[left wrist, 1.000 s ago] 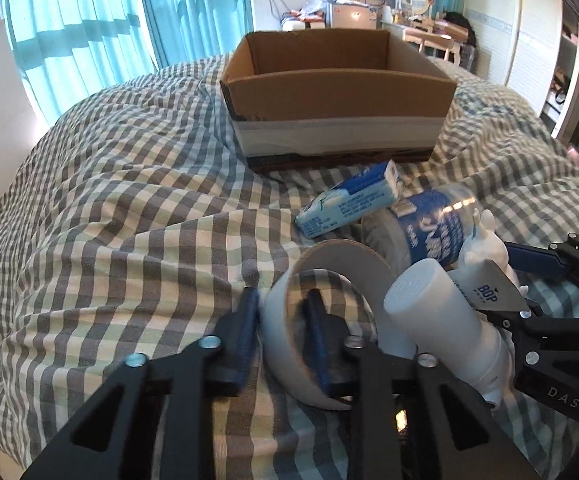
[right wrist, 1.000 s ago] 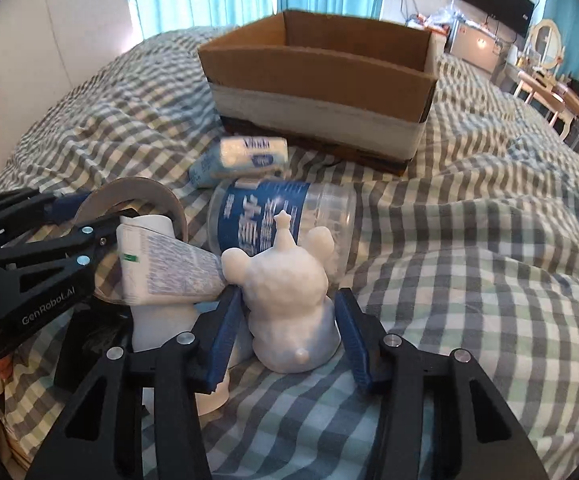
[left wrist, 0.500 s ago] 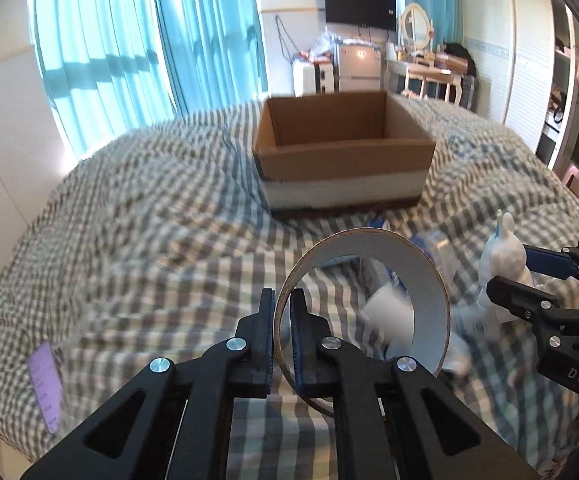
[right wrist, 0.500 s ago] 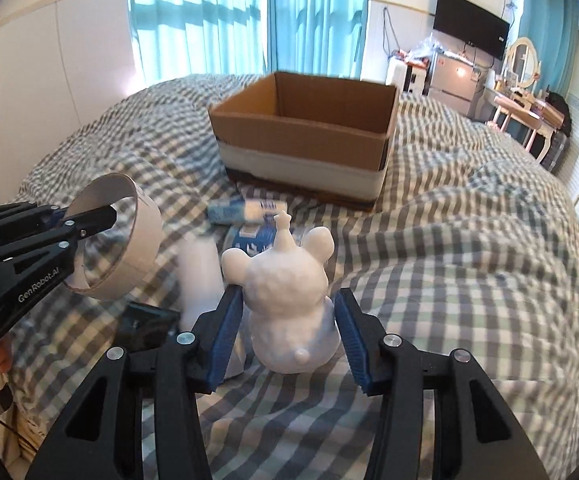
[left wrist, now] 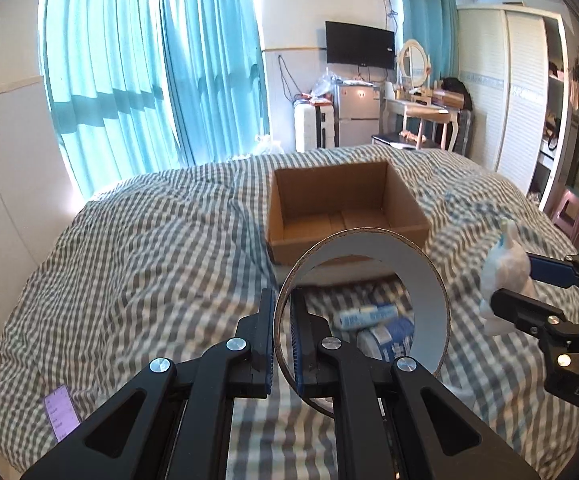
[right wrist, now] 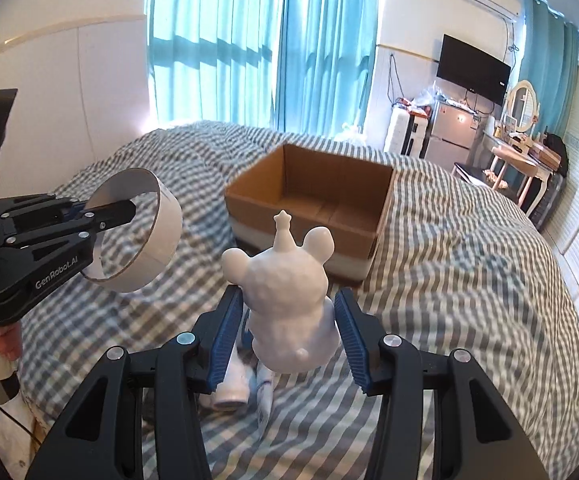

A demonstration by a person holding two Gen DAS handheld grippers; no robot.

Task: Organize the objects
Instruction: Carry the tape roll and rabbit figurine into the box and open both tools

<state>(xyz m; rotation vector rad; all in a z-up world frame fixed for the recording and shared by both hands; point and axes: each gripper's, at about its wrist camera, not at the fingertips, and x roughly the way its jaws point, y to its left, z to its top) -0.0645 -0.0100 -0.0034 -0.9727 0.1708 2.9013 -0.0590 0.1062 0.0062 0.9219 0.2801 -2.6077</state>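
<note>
Two items are off the bed and in the air, while nothing shows yet inside the cardboard box [left wrist: 345,208], so by my reading the sorting has hardly begun. The left gripper [left wrist: 283,340] has its fingers pinched shut on the wall of a wide tape roll [left wrist: 429,280], one finger inside the ring and one outside, with the roll held upright above the checked duvet [left wrist: 149,272]. The right gripper [right wrist: 287,336] clamps a white bear-shaped figurine [right wrist: 285,296] by its body, ears and small topknot pointing up. Both loads hang short of the box, which sits toward the far middle of the bed with its open top facing up and its near wall toward the grippers. Left on the duvet below, near the bed's front edge, are a blue-and-white tissue pack [left wrist: 365,316], a blue-labelled container [left wrist: 389,344] seen through the ring, and a white tube [right wrist: 233,376] lying under the right gripper; these would still need collecting. Room to move looks generous: the duvet between grippers and box is bare, the box rim is low and wide, and the two grippers stand well apart, tape roll left, figurine right. A purple phone [left wrist: 60,416] lies near the front left edge, out of the path.
</note>
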